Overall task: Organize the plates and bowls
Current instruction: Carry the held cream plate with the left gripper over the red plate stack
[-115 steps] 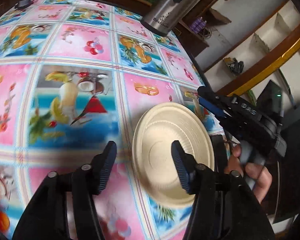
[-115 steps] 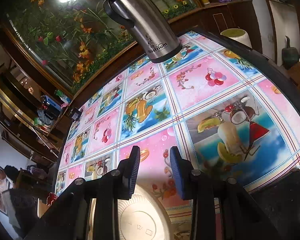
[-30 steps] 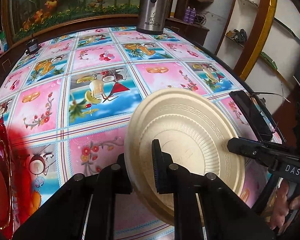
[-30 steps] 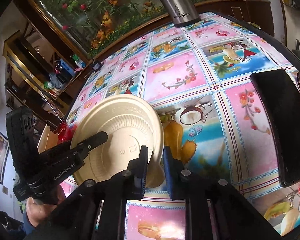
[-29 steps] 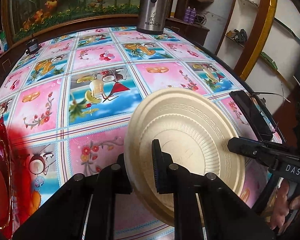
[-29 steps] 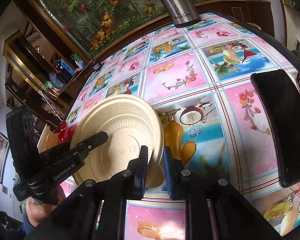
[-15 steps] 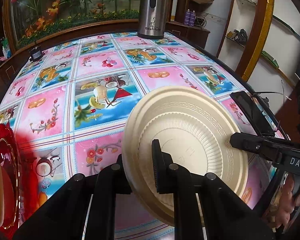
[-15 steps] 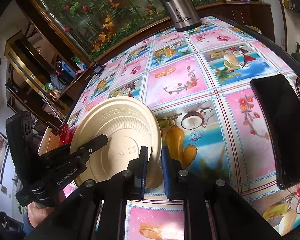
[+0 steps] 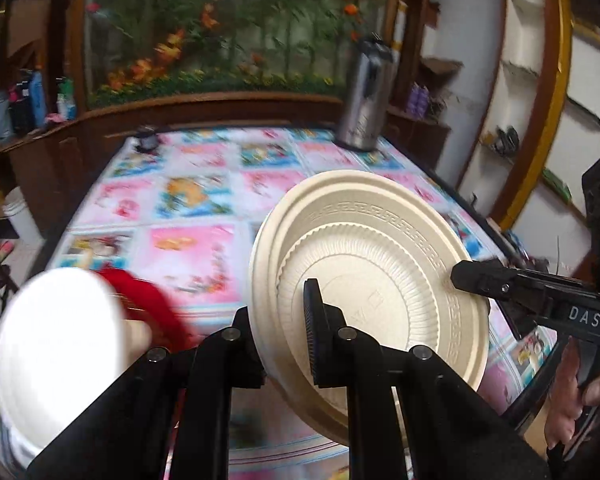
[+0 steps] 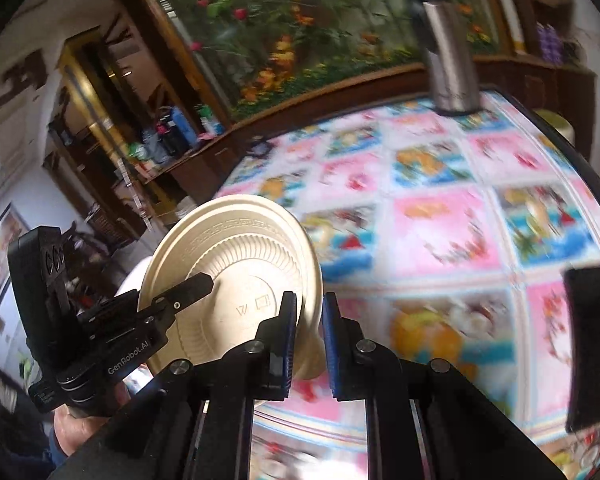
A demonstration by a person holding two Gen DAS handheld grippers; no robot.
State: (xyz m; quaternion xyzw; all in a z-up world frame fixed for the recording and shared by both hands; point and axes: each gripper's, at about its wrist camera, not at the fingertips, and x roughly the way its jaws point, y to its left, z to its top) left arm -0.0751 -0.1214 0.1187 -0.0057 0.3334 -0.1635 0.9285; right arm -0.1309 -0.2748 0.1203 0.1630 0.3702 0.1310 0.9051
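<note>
The desk (image 9: 188, 208), under its pink and blue fruit-print cloth, fills the background in both wrist views, blurred, with a steel flask (image 9: 364, 96) upright at its far edge. Above it, clear of the cloth, is the cream paper plate (image 9: 380, 264), tilted steeply on edge with its embossed underside toward both cameras. Being round, it has no long axis; what matters is the plane of its rim, close to vertical. Low on the left of the left wrist view sit a blurred white bowl (image 9: 56, 348) and a red dish (image 9: 152, 300), probably the stacking spot, so the plate's target lies left of both grippers, nearer the left one.

The left gripper (image 9: 280, 336) is clamped on the plate's near left rim. The right gripper (image 10: 309, 336) pinches the opposite rim, its jaws nearly together.
</note>
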